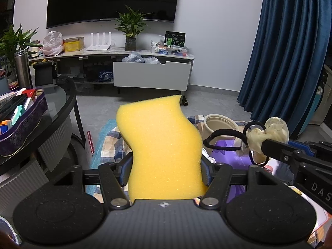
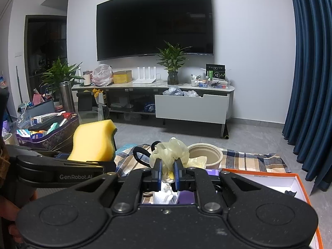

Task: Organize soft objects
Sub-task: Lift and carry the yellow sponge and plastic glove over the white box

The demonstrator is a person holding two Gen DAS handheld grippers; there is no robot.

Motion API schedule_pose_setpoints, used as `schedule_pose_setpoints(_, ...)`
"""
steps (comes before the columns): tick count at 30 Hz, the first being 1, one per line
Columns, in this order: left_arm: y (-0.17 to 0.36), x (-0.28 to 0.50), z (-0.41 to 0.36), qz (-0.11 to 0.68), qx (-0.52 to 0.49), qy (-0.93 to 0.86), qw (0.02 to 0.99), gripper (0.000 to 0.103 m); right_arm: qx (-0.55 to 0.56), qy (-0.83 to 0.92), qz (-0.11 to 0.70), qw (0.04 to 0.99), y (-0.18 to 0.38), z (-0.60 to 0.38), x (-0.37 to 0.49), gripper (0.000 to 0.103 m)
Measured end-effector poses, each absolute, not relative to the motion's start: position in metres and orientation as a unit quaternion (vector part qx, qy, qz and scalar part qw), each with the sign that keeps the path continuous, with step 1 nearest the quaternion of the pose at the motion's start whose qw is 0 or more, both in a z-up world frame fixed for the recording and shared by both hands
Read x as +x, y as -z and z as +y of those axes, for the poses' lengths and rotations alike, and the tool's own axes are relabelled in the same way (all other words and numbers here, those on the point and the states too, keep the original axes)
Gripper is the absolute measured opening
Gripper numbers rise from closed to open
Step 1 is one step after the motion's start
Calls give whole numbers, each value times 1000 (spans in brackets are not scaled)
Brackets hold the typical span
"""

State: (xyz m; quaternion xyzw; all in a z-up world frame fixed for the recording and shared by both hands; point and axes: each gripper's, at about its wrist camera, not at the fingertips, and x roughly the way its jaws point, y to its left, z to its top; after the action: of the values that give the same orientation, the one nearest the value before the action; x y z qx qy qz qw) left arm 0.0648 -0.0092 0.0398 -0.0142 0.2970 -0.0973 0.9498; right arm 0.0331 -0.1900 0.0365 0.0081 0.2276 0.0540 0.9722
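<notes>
Yellow sponge sits clamped in the left gripper, marked "GenRobot.AI". Right gripper, lettered "DAS", pinches a crumpled glove and black hair tie.

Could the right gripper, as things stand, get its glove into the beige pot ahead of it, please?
Probably yes: the beige pot stands open just beyond the right gripper, nothing lying between, glove and black hair tie already pinched.

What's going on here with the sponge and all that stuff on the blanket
A person is holding a gripper in each hand. The left gripper is clamped on a yellow sponge, held up in the air. The right gripper is shut on a crumpled pale glove with a black hair tie looped around it. Both hang over a plaid blanket where an open beige pot stands.
</notes>
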Motion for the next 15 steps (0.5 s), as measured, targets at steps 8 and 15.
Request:
schedule_pose_setpoints(8, -40, 64, -13, 296, -12, 102, 950, 64, 8, -50, 227, 973, -37, -190, 32, 14)
schedule_pose_setpoints(15, -41, 64, -19, 294, -11, 109, 949, 64, 11, -42, 225, 973, -40, -191, 31, 14)
